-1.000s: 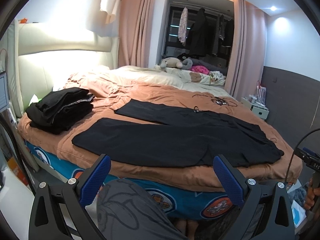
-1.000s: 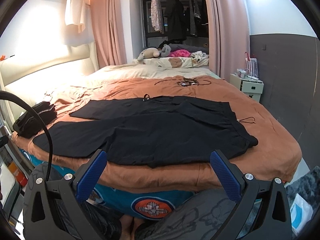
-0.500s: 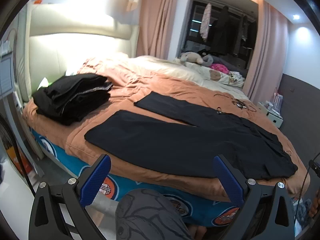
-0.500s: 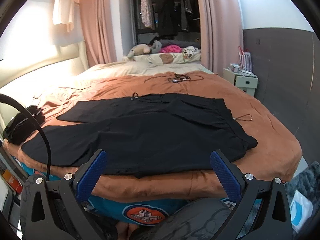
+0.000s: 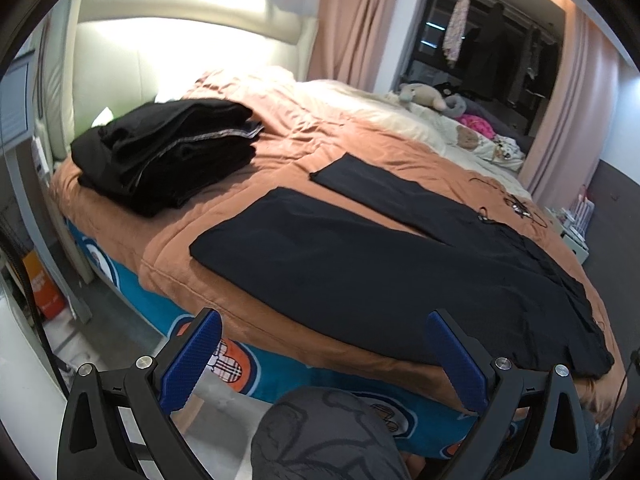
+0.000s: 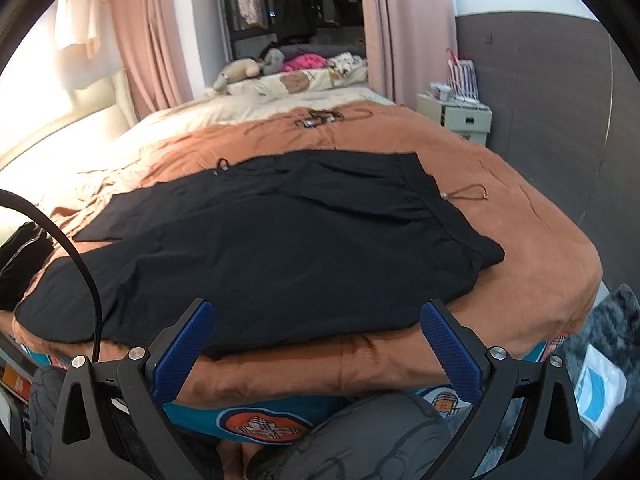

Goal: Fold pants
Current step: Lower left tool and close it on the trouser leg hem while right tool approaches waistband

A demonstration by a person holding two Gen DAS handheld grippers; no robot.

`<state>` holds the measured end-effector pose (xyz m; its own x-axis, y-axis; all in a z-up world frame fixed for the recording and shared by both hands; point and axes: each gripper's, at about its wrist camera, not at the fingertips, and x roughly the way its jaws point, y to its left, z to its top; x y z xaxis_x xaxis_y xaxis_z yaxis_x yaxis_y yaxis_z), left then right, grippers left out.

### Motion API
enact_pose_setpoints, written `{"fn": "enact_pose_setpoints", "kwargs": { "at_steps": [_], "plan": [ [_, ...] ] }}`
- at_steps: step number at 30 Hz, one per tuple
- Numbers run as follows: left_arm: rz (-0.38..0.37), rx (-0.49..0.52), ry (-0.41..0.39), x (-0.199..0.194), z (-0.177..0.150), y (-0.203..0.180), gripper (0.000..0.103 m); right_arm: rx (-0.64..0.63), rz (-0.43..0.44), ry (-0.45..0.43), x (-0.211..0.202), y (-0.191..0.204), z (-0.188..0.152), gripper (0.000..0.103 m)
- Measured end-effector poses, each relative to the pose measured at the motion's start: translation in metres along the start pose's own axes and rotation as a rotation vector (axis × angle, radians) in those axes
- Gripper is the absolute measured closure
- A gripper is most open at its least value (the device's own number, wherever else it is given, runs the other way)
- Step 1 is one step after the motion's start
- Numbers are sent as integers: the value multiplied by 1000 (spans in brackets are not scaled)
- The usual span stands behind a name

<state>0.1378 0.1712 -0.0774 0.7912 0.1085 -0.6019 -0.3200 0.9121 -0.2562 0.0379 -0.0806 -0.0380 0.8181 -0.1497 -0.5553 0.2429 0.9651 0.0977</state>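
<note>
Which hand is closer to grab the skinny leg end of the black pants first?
Probably the left. The left gripper looks at the leg ends of the black pants, near the folded pile. The right gripper faces the waistband end instead. Both have open jaws, holding nothing.

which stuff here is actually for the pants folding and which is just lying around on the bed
For the job: black pants spread flat, left gripper, right gripper.

Lying about: folded dark clothes pile, stuffed toys, cables, nightstand.
</note>
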Motion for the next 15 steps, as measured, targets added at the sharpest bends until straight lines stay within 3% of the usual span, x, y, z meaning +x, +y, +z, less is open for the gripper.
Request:
{"fn": "enact_pose_setpoints", "kwargs": {
  "at_steps": [4, 11, 15],
  "plan": [
    [-13, -67, 29, 19, 3, 17, 3, 21, -17, 38, 11, -1, 10, 0],
    [-7, -178, 98, 56, 6, 46, 29, 80, -30, 102, 35, -11, 29, 0],
    [-19, -245, 128, 77, 8, 62, 33, 90, -34, 128, 47, -17, 36, 0]
  ]
}}
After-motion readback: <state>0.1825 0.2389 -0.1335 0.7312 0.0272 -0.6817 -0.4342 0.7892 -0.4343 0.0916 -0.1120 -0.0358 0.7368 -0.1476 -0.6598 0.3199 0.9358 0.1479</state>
